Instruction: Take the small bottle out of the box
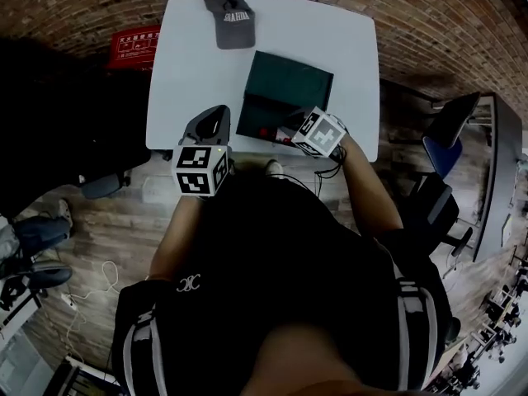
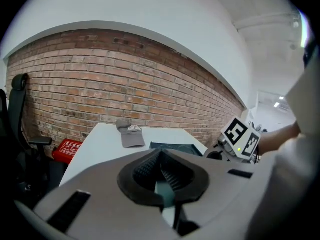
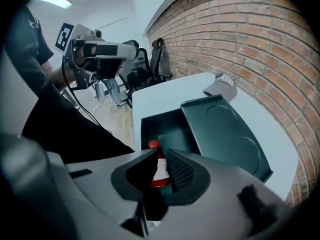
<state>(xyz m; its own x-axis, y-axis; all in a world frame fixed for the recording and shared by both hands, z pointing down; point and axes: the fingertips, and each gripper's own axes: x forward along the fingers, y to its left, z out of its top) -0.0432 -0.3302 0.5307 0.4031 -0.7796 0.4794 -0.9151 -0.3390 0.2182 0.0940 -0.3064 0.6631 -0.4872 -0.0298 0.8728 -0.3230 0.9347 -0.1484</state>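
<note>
Inside the box (image 3: 150,126), at its near end, the small bottle (image 3: 160,171) rests beyond the right gripper (image 3: 161,156), jaws nearly together. The left gripper (image 2: 160,159), closed on nothing, hangs left of the box. Unopened, the right jaws would likely knock the bottle aside.

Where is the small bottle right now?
Right gripper view: the small bottle sits inside the box, left of its open lid, just beyond the jaws of the right gripper.
</note>
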